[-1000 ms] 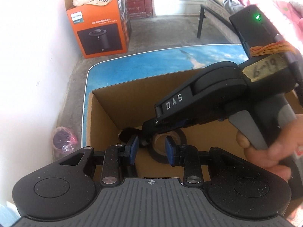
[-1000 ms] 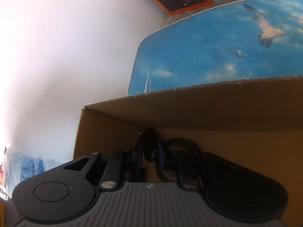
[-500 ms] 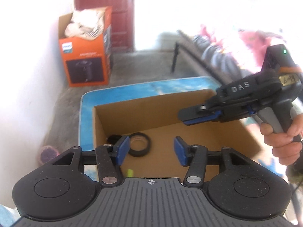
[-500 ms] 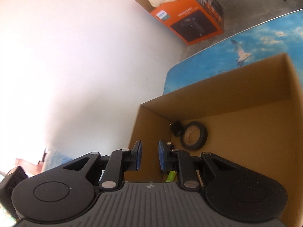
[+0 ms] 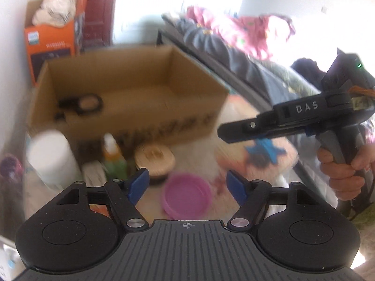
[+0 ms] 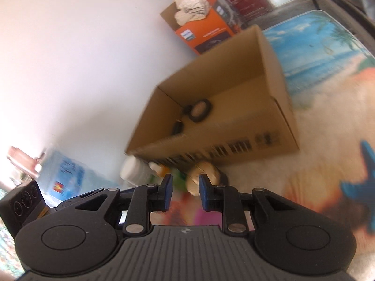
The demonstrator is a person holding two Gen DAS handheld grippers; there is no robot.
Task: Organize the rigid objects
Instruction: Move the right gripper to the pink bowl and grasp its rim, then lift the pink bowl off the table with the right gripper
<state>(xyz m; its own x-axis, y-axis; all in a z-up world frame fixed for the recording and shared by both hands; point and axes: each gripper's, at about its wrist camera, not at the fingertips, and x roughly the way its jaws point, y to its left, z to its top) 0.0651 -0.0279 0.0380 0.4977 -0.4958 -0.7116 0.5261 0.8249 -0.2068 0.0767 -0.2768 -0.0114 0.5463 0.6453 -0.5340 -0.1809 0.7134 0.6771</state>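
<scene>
The left hand-held gripper [image 5: 187, 185] is hovering with its blue-padded jaws spread wide apart and gripping nothing, above a round pink plastic lid [image 5: 187, 195] lying on the worktop [image 6: 328, 53], whose glossy top is printed with a beach scene. The right hand-held gripper [image 6: 185, 193] is also holding nothing, its jaws parted by a narrower gap. A rectangular corrugated cardboard box [image 5: 199, 114] is standing open on the worktop; inside, near its left corner, a black ring-shaped tape roll [image 5: 88, 100] is lying flat beside a small dark object [image 6: 177, 127], too blurred to identify. Just in front of the box are sitting a white cylindrical bottle [image 5: 50, 159], a green bottle with an orange collar [image 5: 113, 161] and a round wooden-topped container [image 5: 155, 158].
</scene>
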